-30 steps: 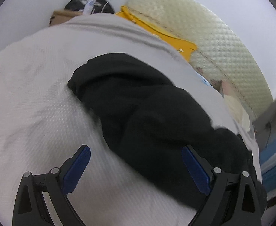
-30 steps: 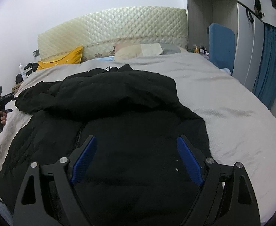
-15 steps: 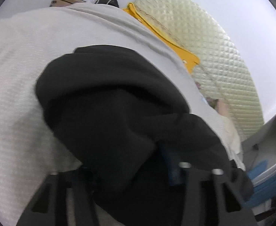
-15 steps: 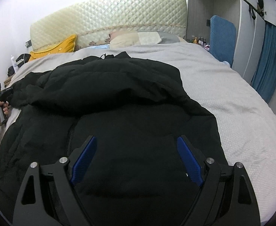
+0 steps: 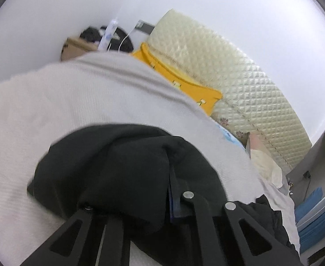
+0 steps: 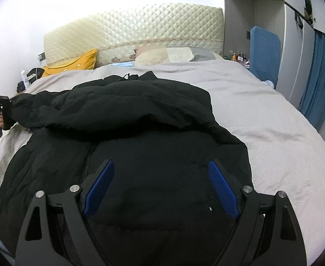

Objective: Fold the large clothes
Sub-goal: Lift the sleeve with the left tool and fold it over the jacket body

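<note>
A large black padded jacket [image 6: 144, 133] lies spread on the grey bedspread [image 6: 262, 115]. Its upper part is folded over the body, and one sleeve [image 6: 27, 108] stretches to the left. My left gripper [image 5: 131, 201] is shut on the end of that sleeve [image 5: 109, 170]; black cloth covers its fingertips. It also shows at the far left of the right wrist view [image 6: 0, 108], held in a hand. My right gripper [image 6: 160, 188] is open and empty, hovering over the jacket's lower body.
A quilted cream headboard [image 6: 135, 35] stands at the back, with a yellow pillow [image 6: 73, 65] and beige pillows [image 6: 164, 55]. A cluttered nightstand [image 5: 100, 42] is at the left, a blue chair [image 6: 264, 53] and blue curtain [image 6: 320, 75] at the right.
My left gripper closed on the sleeve end and has lifted it. My right gripper stayed open over the jacket, barely moving.
</note>
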Demonstrator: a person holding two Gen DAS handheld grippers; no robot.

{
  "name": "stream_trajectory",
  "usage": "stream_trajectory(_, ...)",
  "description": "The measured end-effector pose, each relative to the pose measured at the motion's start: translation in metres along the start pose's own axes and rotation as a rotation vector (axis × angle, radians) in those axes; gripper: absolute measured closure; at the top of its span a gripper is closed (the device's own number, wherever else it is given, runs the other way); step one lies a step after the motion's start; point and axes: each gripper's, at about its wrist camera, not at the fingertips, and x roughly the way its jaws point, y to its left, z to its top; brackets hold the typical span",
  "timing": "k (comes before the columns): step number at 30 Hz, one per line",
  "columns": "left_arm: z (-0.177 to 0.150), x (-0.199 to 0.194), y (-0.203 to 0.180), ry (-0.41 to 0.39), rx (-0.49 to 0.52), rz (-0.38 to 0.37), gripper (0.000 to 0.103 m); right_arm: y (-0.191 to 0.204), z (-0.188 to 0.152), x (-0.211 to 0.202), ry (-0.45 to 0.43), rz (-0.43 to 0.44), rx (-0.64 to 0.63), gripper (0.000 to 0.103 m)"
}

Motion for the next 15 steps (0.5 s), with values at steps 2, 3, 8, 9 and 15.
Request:
stream_trajectory(2,0.004,-0.026,-0.017,-0.032,0.038,0.018,0.095,-0.002,0.0,-0.005,-0.007,0.034,0.004,0.016)
stream_trajectory(3,0.005,-0.035,-0.024,-0.039,0.055,0.024,0.095,-0.002,0.001,-0.008,-0.013,0.037,-0.005,0.016)
stream_trajectory(8,0.013,-0.083,-0.064,-0.055,0.141,0.052,0.095,-0.002,0.003,-0.02,-0.036,0.077,-0.057,0.016)
stream_trajectory(9,0.013,-0.093,-0.071,-0.057,0.156,0.055,0.095,-0.002,0.003,-0.023,-0.041,0.087,-0.067,0.016)
stream_trajectory(15,0.007,-0.138,-0.137,-0.073,0.291,0.083,0.096,-0.005,0.002,-0.046,-0.12,0.088,-0.09,0.016)
